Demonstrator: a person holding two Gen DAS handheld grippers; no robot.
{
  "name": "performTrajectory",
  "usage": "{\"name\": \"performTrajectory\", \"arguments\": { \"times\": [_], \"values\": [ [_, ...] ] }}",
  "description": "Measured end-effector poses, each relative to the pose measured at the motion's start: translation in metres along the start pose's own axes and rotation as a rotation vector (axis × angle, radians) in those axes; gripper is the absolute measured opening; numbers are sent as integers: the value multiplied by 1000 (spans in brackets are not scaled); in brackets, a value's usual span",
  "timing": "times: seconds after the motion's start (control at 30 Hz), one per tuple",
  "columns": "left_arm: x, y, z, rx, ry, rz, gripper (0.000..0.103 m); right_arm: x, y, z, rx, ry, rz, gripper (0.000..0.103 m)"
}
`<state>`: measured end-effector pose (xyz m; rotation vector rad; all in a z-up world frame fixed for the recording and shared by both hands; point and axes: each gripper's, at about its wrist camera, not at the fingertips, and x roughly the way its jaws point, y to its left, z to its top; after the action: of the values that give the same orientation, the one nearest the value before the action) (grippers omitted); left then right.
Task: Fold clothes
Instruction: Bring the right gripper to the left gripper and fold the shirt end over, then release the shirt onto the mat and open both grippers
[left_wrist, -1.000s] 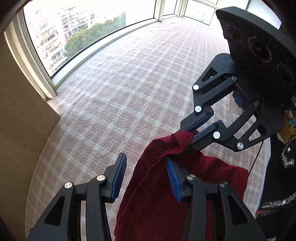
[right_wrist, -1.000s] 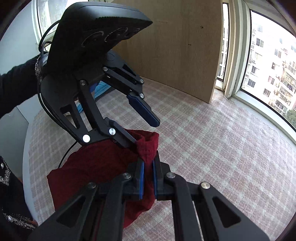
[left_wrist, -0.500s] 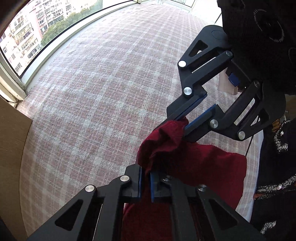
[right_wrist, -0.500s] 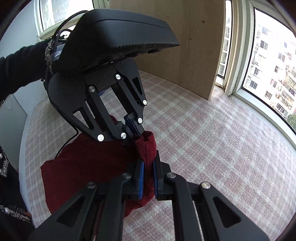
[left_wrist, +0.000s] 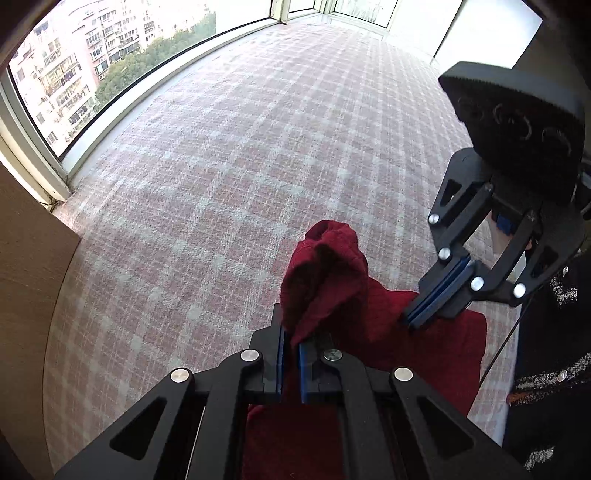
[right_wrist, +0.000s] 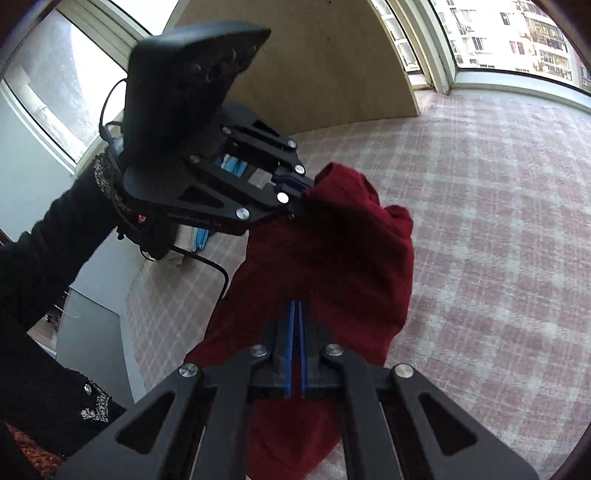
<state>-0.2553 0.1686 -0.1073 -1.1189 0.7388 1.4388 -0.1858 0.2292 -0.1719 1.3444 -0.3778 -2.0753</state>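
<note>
Red knitted garment (left_wrist: 332, 273): one; I see only this single piece, hanging between my two tools.
Grippers: two; my left gripper (left_wrist: 290, 347) and my right gripper (right_wrist: 296, 332), both black with blue pads.
Blue pads on my left gripper: two, pressed on the red cloth.
Blue pads on my right gripper: two, pressed together on the cloth.
Checked pink and white carpet (left_wrist: 229, 155): one, it covers the whole floor.
Wooden panel (right_wrist: 332, 62): one.
Black sleeve (right_wrist: 48, 254) with sparkling trim: one, at my left gripper.
Black cable (right_wrist: 210, 264): one.
</note>
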Motion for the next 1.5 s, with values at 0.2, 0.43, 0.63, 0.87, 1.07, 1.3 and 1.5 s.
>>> {"name": "performTrajectory", "arguments": {
  "times": [0.2, 0.43, 0.63, 0.87, 1.07, 1.3, 1.5],
  "values": [
    [-13, -20, -9, -4, -38, -6, 5, -7, -23, -10, 127, 0, 1, 5],
    [-22, -69, -30, 11, -69, 13, 5, 3, -41, -18, 292, 34, 62, 4],
    [-15, -130, -67, -6, -105, 12, 5, -32, -33, -45, 359, 37, 58, 13],
    [12, -173, -104, -215, -123, 46, 20, -61, 3, -70, 257, 77, -174, 14],
    [-52, -181, -165, -396, -239, 151, 41, -68, 33, -81, 264, 69, -153, 37],
    [-56, -106, -229, -701, -230, 214, 47, -45, 24, -87, 340, 143, -197, 40],
    [-18, -73, -235, -798, -234, 29, 47, -43, 26, -90, 328, 167, -199, 41]
  ]
}}
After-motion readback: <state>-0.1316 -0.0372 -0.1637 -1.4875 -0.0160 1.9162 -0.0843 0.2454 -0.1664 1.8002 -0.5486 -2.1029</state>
